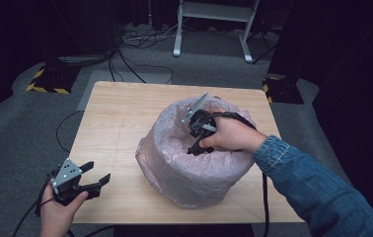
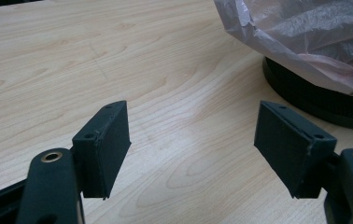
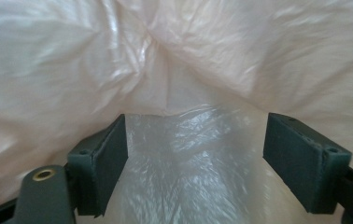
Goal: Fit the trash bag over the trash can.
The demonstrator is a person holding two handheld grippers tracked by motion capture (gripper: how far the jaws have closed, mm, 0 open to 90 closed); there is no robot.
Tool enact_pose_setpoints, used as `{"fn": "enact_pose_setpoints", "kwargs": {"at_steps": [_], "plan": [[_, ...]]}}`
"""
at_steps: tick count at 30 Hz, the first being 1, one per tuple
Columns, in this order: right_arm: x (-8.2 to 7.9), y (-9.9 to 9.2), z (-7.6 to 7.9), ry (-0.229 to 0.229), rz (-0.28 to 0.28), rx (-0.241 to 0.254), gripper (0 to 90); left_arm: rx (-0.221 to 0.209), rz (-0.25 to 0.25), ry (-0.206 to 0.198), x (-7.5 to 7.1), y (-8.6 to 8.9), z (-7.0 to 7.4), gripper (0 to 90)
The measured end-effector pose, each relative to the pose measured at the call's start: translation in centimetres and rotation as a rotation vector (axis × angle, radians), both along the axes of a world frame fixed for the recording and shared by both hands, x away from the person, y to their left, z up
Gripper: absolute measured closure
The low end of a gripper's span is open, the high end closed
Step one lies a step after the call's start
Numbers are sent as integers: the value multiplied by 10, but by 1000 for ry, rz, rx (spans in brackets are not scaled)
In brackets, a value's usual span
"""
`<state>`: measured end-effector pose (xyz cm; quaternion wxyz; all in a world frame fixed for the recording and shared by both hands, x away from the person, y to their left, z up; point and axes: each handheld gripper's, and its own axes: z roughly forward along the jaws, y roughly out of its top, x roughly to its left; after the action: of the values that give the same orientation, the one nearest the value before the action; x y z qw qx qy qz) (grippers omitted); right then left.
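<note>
Inside the bag [image 1: 194, 168], right tool [image 3: 195, 163] agape.

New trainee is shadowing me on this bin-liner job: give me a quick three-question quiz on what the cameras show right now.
1. True or false: the right gripper reaches inside the pink bag.
2. Which gripper rests near the table edge, away from the bag: A left, B right?
3. What dark object does the bag cover?

Key:
1. True.
2. A; the left gripper is open over bare wood.
3. A black round bin.
</note>
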<state>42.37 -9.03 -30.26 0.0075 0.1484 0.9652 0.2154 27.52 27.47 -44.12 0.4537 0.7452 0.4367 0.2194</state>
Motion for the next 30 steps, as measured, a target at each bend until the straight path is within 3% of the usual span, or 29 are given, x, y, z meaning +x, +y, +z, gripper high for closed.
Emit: {"fn": "enact_pose_setpoints", "kwargs": {"at_steps": [12, 14, 17, 20, 30], "plan": [[-7, -19, 42, -60, -34, 181, 240, 3, -8, 2, 3, -2, 0, 269], [-7, -22, 51, -82, -33, 212, 245, 2, -8, 3, 3, -2, 0, 269], [-6, -26, 65, -149, -50, 305, 264, -1, -8, 7, 4, -3, -1, 269], [-8, -29, 74, -149, -47, 324, 254, -1, -10, 5, 4, -3, 0, 269], [-26, -51, 108, -214, -27, 374, 252, 1, -13, 9, 6, -4, -1, 269]]}}
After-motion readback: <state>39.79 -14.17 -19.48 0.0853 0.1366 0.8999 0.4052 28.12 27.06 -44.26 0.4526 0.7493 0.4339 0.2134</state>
